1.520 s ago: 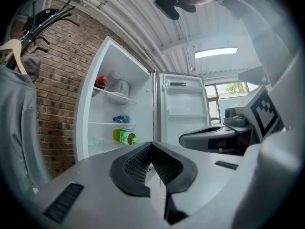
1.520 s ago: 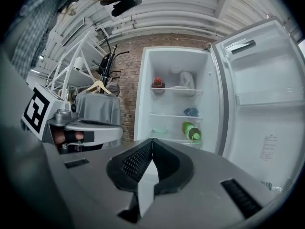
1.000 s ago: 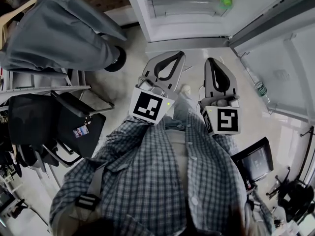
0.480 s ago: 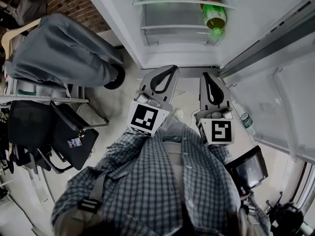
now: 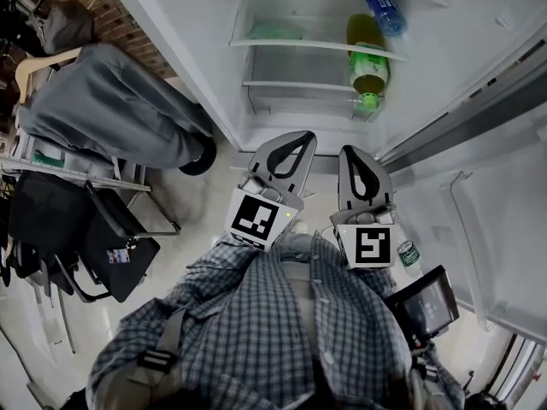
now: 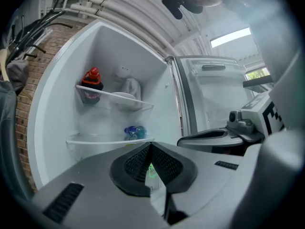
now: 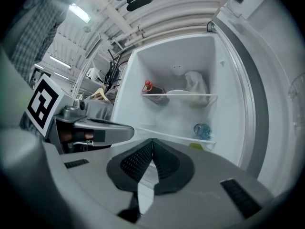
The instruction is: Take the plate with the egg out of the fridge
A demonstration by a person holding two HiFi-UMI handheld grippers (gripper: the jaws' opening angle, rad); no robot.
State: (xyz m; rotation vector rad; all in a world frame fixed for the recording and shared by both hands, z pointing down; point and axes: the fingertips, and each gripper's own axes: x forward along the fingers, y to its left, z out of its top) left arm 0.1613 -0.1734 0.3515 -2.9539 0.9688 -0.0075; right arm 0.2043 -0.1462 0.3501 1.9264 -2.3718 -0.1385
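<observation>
Left hand-held gripper (image 6: 151, 148), right hand-held gripper (image 7: 152, 143): jaws together, empty, short of open fridge (image 5: 184, 49). Plate (image 7: 180, 93) on upper shelf (image 7: 209, 96), between red-capped jar (image 7: 151, 92) and white bag (image 7: 195, 86); egg presumably on it, too small to confirm. Hazards: one-sided rim grip tilts plate, egg rolls off; reach knocks neighbours.

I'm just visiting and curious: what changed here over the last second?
The head view has swung up into the open fridge: the green bottle now sits lower in the picture, and a blue bottle has come into sight. The left tool and right tool stayed shut and empty, side by side.
</observation>
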